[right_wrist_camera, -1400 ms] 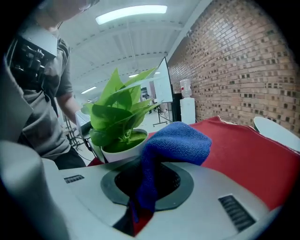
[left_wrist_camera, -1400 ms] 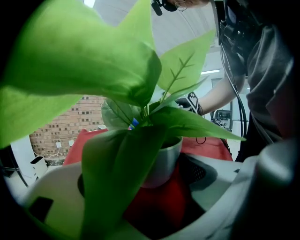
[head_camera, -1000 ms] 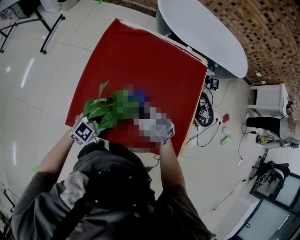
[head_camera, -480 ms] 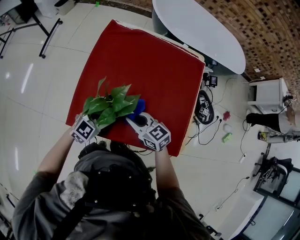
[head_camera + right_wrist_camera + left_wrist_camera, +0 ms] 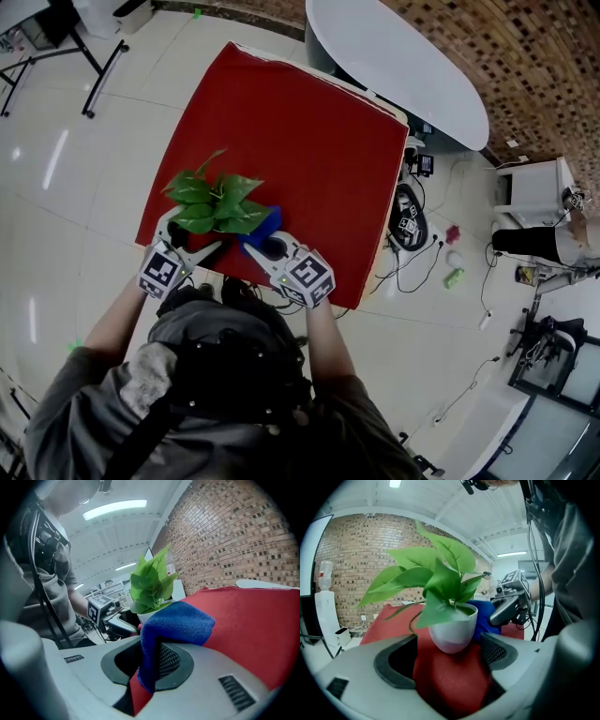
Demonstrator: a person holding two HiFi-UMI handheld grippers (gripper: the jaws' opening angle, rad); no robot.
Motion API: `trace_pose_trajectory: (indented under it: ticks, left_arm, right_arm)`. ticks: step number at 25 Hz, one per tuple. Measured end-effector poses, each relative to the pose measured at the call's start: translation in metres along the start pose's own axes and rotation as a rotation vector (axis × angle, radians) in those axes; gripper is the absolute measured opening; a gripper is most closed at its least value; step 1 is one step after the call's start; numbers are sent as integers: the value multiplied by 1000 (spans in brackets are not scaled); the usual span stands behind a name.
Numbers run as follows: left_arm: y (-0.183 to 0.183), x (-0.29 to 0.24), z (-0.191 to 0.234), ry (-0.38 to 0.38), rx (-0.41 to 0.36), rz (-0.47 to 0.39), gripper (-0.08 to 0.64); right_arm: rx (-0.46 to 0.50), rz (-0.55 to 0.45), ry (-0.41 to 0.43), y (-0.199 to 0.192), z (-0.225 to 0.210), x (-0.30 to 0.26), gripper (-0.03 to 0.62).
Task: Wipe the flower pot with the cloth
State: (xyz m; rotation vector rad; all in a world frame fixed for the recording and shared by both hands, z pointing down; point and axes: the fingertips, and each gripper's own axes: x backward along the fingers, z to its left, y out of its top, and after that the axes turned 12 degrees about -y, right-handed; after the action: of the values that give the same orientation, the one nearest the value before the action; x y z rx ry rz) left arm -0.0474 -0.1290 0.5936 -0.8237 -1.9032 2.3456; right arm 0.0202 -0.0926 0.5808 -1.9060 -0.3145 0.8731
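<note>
A white flower pot point(image 5: 454, 629) with broad green leaves point(image 5: 214, 197) stands on the red tablecloth point(image 5: 300, 122) near its front edge. In the head view the leaves hide the pot. My left gripper point(image 5: 450, 670) is open, and the pot sits just beyond its jaws, apart from them. In the head view that left gripper point(image 5: 192, 240) is at the plant's near side. My right gripper point(image 5: 150, 663) is shut on a folded blue cloth point(image 5: 174, 623), held at the pot's right side. The blue cloth point(image 5: 265, 225) appears to touch the pot point(image 5: 146, 616).
The red table's front edge point(image 5: 234, 281) runs right under both grippers. A white oval table point(image 5: 403, 66) stands beyond the far corner. Cables and small objects point(image 5: 412, 225) lie on the tiled floor to the right.
My left gripper has drawn back from the pot toward the person and now stands open. The plant sits slightly farther in. My right gripper with the cloth shifted a little left.
</note>
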Motion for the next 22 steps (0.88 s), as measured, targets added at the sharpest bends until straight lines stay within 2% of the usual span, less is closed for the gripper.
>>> trace_pose_trajectory:
  ticks: [5, 13, 19, 22]
  left_arm:
    - [8, -8, -12, 11, -16, -20, 442]
    - [19, -16, -6, 49, -60, -22, 439]
    - [15, -19, -2, -4, -108, -11, 437]
    - [14, -19, 0, -52, -137, -5, 436]
  right_arm:
    - [17, 24, 44, -12, 25, 5, 77]
    - [43, 62, 68, -18, 31, 3, 77]
    - [10, 34, 28, -5, -5, 11, 77]
    - [54, 28, -6, 9, -33, 4, 77]
